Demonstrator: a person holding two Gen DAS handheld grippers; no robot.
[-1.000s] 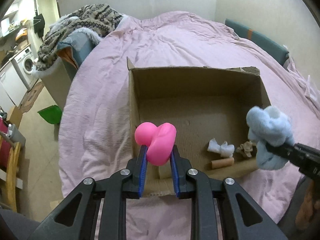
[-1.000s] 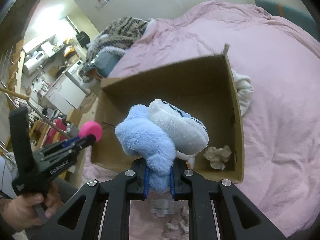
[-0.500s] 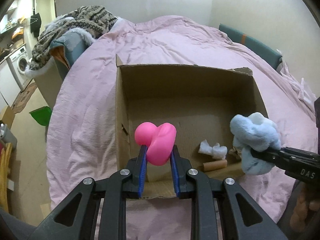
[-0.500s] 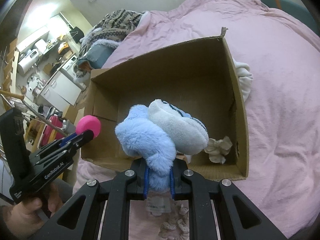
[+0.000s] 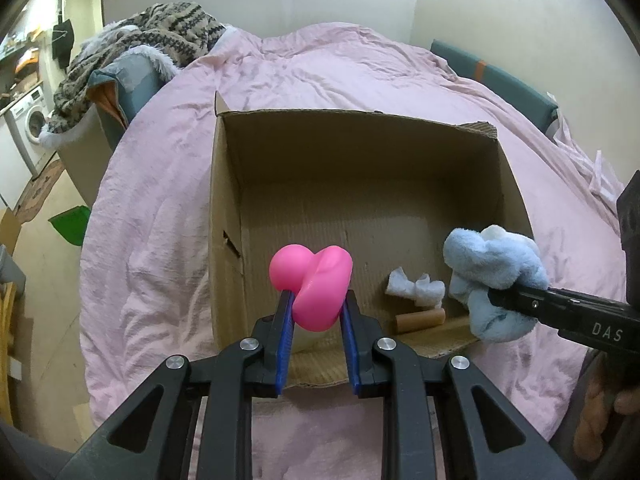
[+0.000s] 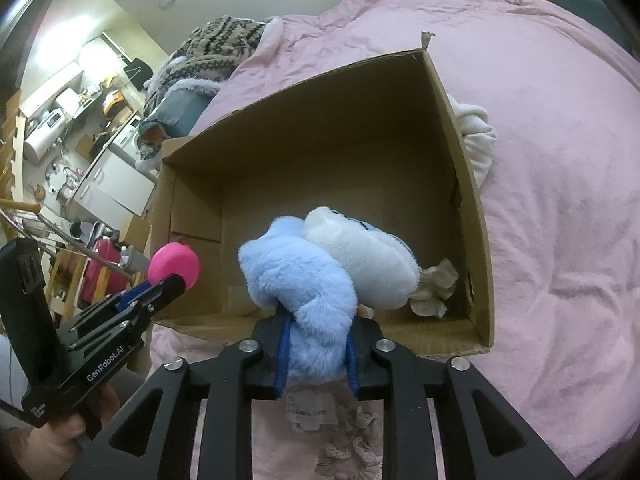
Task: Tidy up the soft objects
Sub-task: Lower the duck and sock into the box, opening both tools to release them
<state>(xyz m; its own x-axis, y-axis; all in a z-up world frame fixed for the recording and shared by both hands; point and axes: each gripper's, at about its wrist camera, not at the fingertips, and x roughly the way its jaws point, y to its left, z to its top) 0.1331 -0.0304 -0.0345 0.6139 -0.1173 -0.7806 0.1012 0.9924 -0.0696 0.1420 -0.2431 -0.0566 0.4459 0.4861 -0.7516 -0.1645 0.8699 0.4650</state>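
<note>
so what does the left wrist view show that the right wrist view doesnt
Only the left wrist view shows the brown roll and white scrap on the box floor, plus a green thing on the room floor. Only the right wrist view shows the white cloth outside the box. Both show the cardboard box, the pink toy and the blue plush.

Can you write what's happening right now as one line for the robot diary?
left gripper: shut on pink squishy toy | right gripper: shut on blue plush toy | both near cardboard box
</note>
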